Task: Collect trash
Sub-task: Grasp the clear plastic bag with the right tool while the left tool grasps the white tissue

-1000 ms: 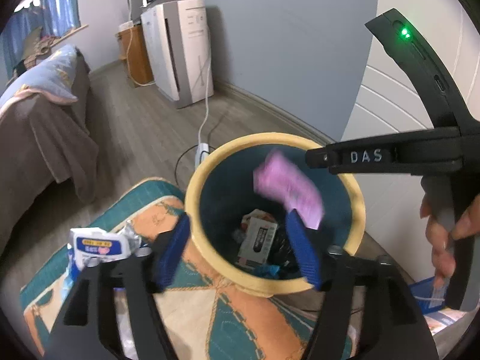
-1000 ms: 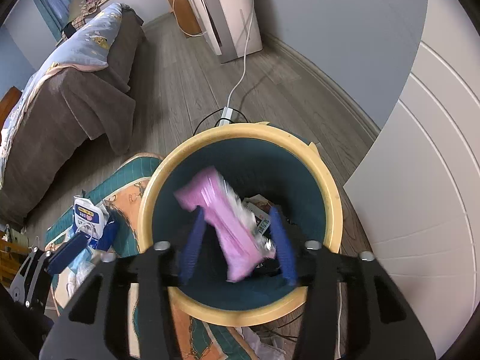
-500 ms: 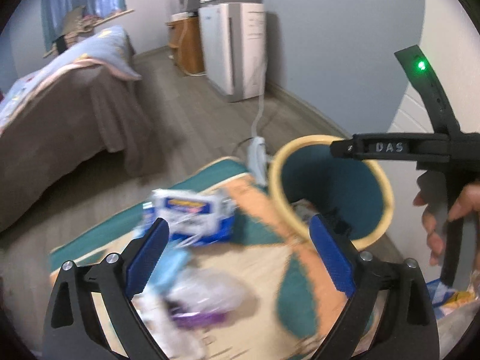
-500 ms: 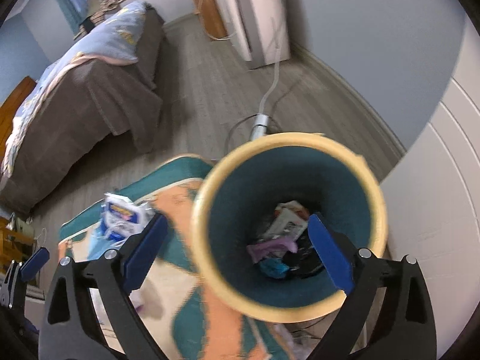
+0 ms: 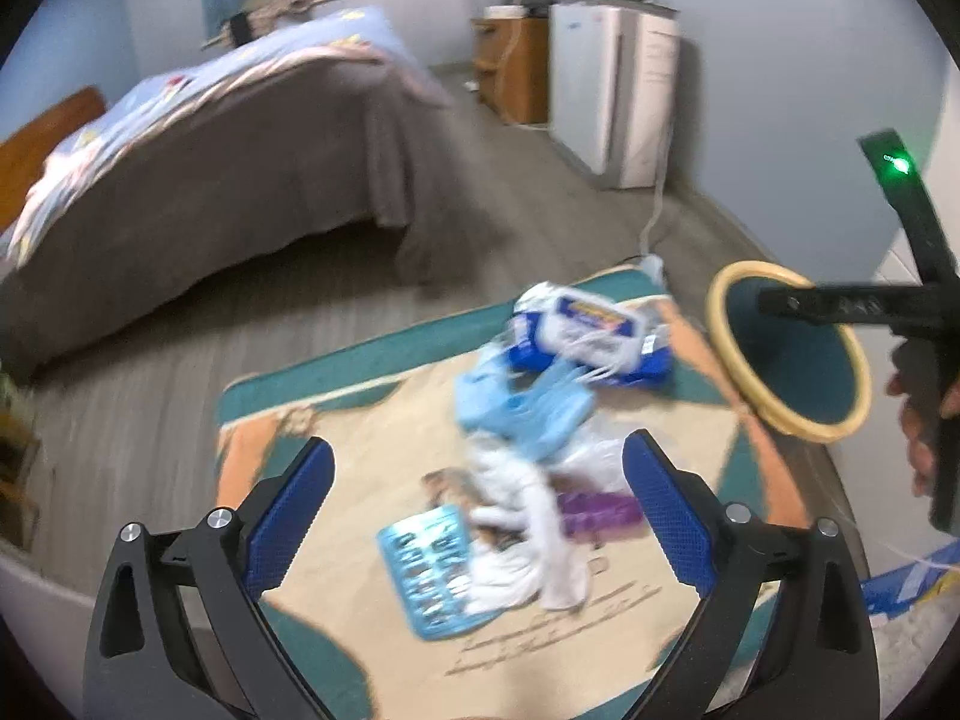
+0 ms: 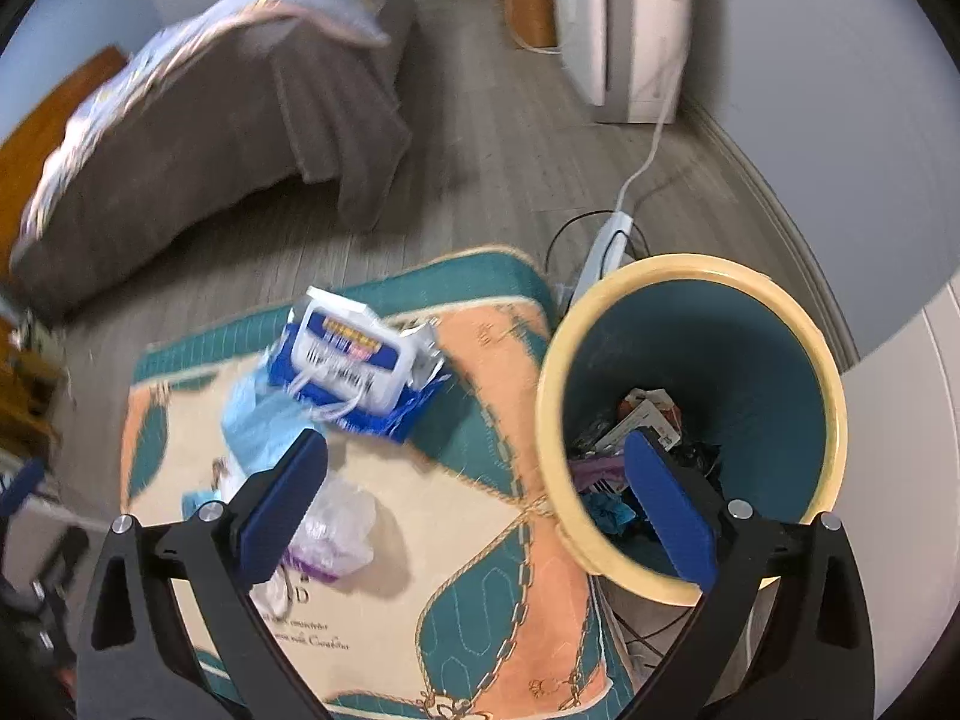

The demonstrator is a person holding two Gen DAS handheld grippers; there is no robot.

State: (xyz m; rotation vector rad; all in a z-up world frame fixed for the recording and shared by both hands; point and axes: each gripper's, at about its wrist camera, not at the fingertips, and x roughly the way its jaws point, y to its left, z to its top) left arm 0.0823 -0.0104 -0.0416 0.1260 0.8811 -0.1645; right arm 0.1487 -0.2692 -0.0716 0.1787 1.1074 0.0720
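Both jaw sets are seen spread wide and still easing apart, with nothing caught between either pair. The left hand-held gripper (image 5: 477, 516) is held over a patterned rug (image 5: 600, 618) of teal, orange and cream, angled down at the loose trash. The right hand-held gripper (image 6: 477, 507) is held at the near rim of the trash bin (image 6: 558, 360), one pad over the rug and the other over the bin's mouth.

Most of the trash is scattered on the rug:
- a blue-and-white wipes pack (image 5: 591, 330) at the far side, lying flat, just left of the bin
- crumpled light-blue plastic (image 5: 522, 414) touching its near edge
- a white wad of tissue or cloth (image 5: 528, 540) nearer still; which one can't be told through the blur
- a purple wrapper (image 5: 600, 510) tucked against the wad's right side
- a light-blue blister sheet (image 5: 429, 576) flat on the rug, just left of the wad

The bin is yellow-rimmed and teal inside, standing off the rug's right edge, and some trash is already in the bottom: a printed carton (image 6: 645, 414), something purple (image 6: 591, 471) and a blue scrap (image 6: 609, 510). A power strip (image 6: 606, 246) is seen on the wooden floor just beyond it. A bed (image 5: 198, 168) sits far left, well apart from everything.
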